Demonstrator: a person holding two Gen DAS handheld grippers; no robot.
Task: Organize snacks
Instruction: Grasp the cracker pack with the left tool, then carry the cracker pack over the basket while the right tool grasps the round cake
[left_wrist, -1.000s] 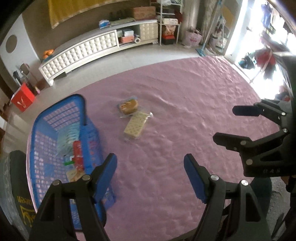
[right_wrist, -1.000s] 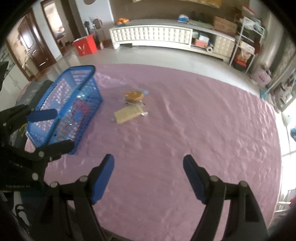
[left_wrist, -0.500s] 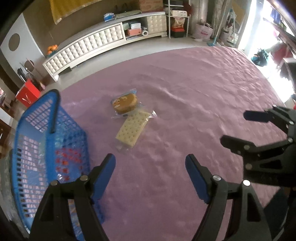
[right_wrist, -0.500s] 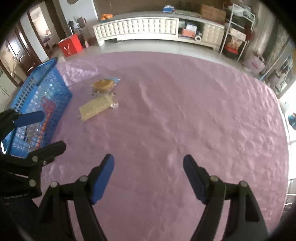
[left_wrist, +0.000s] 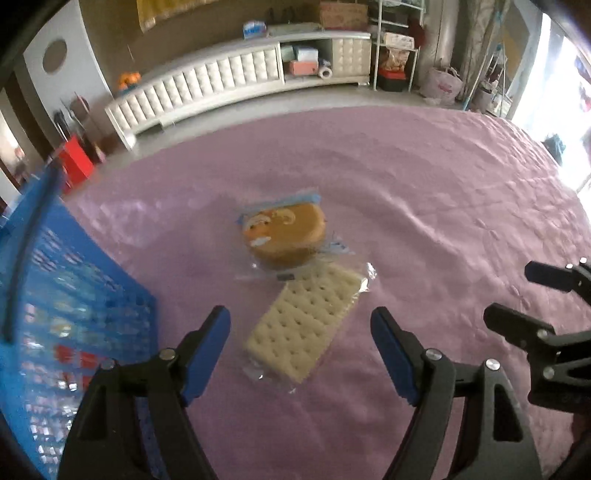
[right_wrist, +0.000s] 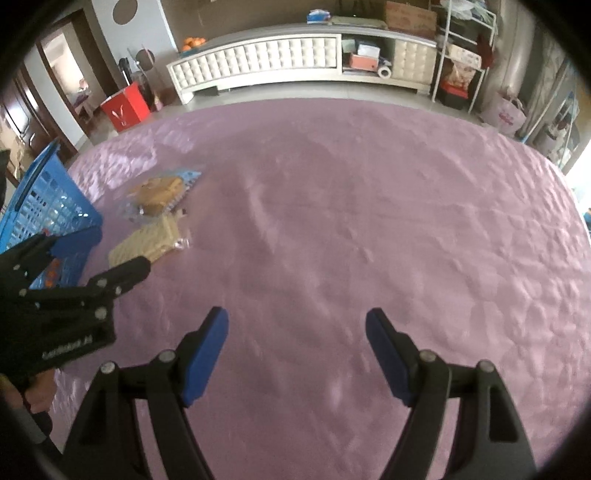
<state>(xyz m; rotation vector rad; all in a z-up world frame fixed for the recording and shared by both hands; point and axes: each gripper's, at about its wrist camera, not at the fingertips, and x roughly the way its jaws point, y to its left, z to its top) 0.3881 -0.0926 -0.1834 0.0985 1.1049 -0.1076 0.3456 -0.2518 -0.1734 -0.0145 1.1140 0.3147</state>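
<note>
A clear-wrapped cracker pack (left_wrist: 308, 321) lies on the purple cloth, with a wrapped brown cake (left_wrist: 284, 232) touching its far end. My left gripper (left_wrist: 301, 339) hangs open just above the cracker pack, whose near half shows between the blue fingers. A blue plastic basket (left_wrist: 55, 295) with several snacks inside stands to the left. In the right wrist view the crackers (right_wrist: 147, 240), the cake (right_wrist: 159, 192) and the basket (right_wrist: 44, 206) sit at the left. My right gripper (right_wrist: 297, 345) is open over bare cloth, nothing between its fingers.
The purple cloth (right_wrist: 369, 221) covers the whole table. A long white cabinet (left_wrist: 229, 92) stands across the floor behind, a red box (right_wrist: 123, 107) beside it. The right gripper's fingers (left_wrist: 517, 325) show at the right edge of the left wrist view.
Both grippers have come down toward the table. The left one moved over the two snacks, which now look much larger, and the basket slid to the left edge of its view.
</note>
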